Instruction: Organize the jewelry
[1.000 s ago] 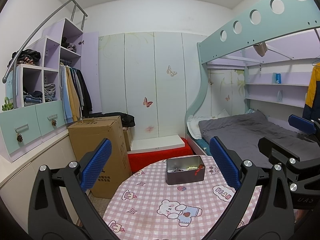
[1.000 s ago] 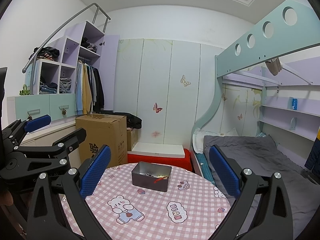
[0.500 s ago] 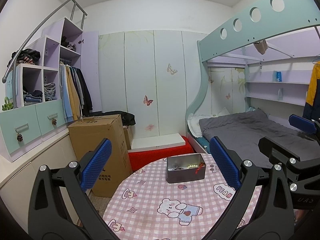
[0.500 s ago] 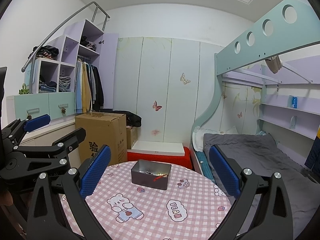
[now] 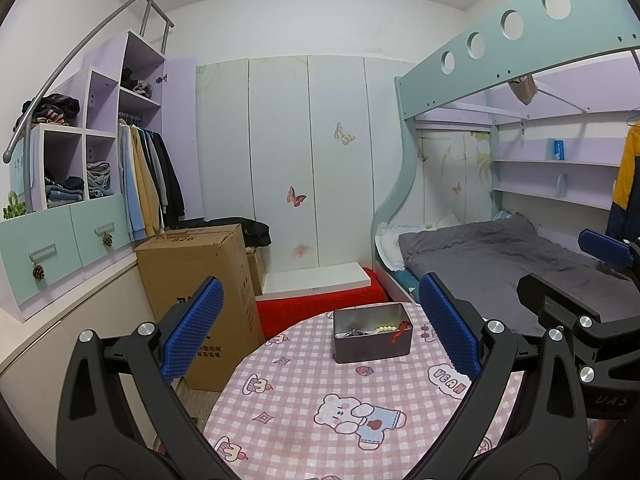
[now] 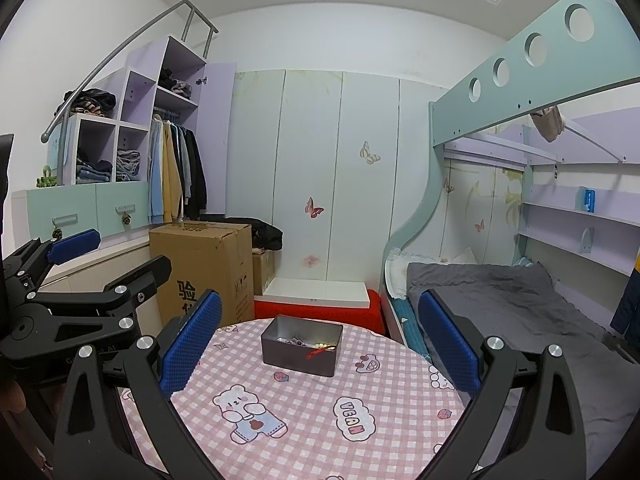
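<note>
1. Bedroom setting: bunk bed to the right, cardboard box on the floor to the left, wardrobe panels on the far wall; you work over a round table under a pink checked cloth.
2. Metal tin stands open-topped at the far side of the table, apart from both tools; jewelry lies heaped inside it: pale beads, dark pieces, a red cord hanging over the right rim; finer detail too small to tell.
3. Left gripper: jaws spread wide, nothing between them, held above the near part of the table; right gripper: likewise released and empty, with the tin framed between its pads.
4. Judgement: no piece has left the tin yet; sorting is at its start.
5. Handling, judged: beads and cord look light, limp and prone to tangling; beads likely slick against the pads; take one strand at a free loop or the draped cord, not the heap.
6. Tin looks light and rigid; it may slide on the cloth if a strand snags; steady its left wall with your left tool while your right lifts.
</note>
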Tool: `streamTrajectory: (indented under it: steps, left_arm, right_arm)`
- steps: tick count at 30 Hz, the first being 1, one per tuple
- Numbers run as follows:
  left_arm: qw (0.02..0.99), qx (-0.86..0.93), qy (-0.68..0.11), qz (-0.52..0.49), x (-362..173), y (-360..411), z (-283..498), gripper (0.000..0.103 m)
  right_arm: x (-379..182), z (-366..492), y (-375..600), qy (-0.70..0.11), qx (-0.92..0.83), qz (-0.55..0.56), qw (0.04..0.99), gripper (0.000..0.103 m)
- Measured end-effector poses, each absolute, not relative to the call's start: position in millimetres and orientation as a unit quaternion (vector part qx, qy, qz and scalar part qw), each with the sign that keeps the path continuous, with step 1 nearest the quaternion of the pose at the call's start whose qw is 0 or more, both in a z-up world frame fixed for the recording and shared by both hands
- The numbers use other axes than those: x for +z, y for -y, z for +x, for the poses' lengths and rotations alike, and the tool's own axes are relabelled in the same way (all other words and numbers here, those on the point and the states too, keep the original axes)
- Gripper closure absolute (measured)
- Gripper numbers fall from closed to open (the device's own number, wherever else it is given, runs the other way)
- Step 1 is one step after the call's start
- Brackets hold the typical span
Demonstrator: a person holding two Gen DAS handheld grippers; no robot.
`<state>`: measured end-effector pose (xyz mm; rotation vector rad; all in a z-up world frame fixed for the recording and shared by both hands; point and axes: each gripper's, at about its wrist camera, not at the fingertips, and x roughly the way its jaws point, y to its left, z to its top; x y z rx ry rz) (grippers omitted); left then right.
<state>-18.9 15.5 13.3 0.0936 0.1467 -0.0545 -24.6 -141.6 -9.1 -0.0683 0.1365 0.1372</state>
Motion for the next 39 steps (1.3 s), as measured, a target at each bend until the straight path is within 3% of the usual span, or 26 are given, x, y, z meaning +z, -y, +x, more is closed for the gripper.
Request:
streamTrajectory:
  steps: [17, 29, 39]
  left_arm:
    - [0.993, -0.027, -0.106, 0.053, -2, -10, 10, 0.007]
    - [0.982, -0.028, -0.179, 0.06, -40, 0, 61, 0.007]
    - [0.941, -0.031, -0.33, 0.065, -116, 12, 126, 0.007]
  right_arm:
    - [-22, 2, 146, -0.098, 0.067, -0.028, 0.993, 0.008]
    - [-56, 46, 153, -0.164, 0.061, -0.02, 0.984, 0.008]
    - [-117, 103, 156, -0.301, 0.06, -0.05, 0.95, 0.008]
